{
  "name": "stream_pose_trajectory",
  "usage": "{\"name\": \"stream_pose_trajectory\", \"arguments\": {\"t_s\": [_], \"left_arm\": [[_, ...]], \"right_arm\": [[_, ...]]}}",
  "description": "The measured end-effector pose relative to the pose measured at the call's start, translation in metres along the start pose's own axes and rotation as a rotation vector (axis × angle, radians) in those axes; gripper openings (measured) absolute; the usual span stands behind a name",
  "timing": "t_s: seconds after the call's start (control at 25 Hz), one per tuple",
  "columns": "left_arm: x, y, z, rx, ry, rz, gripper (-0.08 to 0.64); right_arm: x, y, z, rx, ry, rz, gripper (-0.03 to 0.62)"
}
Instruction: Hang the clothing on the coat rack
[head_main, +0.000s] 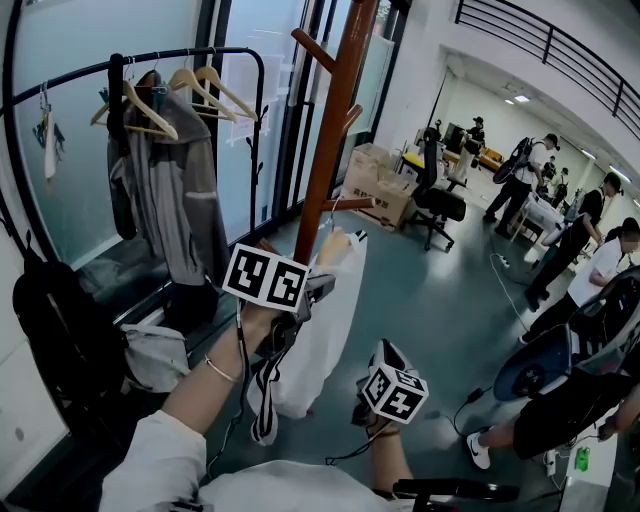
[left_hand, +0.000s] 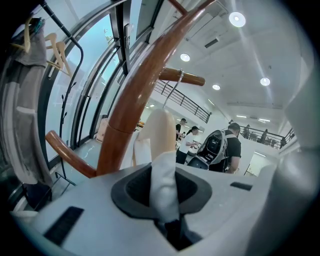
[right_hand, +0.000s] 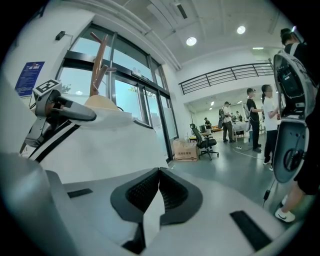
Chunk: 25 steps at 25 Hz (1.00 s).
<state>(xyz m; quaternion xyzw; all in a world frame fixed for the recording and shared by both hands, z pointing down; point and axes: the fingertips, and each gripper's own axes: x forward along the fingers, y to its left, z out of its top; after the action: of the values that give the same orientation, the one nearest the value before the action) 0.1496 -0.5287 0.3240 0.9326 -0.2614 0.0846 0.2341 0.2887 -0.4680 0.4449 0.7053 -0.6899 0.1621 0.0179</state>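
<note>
1. Pinching a fold of the white garment (left_hand: 164, 192) between the jaws of the left gripper (left_hand: 165, 200), at a narrow gap filled by the cloth.
2. Carrying this garment on a pale wooden hanger (left_hand: 160, 131), rising straight ahead of the left jaws and just beyond them.
3. Appearing to loop the hanger's thin metal hook (left_hand: 175, 88) over a short peg (left_hand: 186, 76) of the brown coat rack (left_hand: 134, 102), above and ahead of the left jaws.
4. Passing close to the left of the left jaws with the rack's thick pole, and sticking out below it with another curved peg.
5. Pinching a thin fold of the same white cloth in the right gripper (right_hand: 159, 200), with the jaws almost together on it.
6. Spreading up and to the left of the right jaws as a wide white surface of the garment (right_hand: 110, 145), edged with black stripes, and showing the hanger (right_hand: 102, 102) on top, near the left gripper (right_hand: 75, 111).
7. In the head view, hanging down below the left gripper (head_main: 322, 283) as a long white garment (head_main: 325, 330), with the right gripper (head_main: 362, 408) lower, just beside the bottom edge.
8. Standing far to the left of the left jaws: a black clothes rail (head_main: 150, 62) bearing a grey coat (head_main: 175, 195).
9. Standing well ahead of the right jaws: cardboard boxes (right_hand: 185, 150), an office chair (right_hand: 204, 143) and several people (right_hand: 252, 117).
</note>
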Motion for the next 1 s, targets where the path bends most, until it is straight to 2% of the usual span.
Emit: {"name": "stream_pose_trajectory", "arguments": {"t_s": [0.6, 1.0], "left_arm": [[-0.008, 0.014, -0.003, -0.045, -0.019, -0.006, 0.069], [-0.01, 0.018, -0.003, -0.057, -0.083, 0.01, 0.074]], "right_arm": [[0.004, 0.016, -0.002, -0.012, 0.022, 0.011, 0.023], [0.001, 0.02, -0.007, -0.025, 0.034, 0.014, 0.023]]}}
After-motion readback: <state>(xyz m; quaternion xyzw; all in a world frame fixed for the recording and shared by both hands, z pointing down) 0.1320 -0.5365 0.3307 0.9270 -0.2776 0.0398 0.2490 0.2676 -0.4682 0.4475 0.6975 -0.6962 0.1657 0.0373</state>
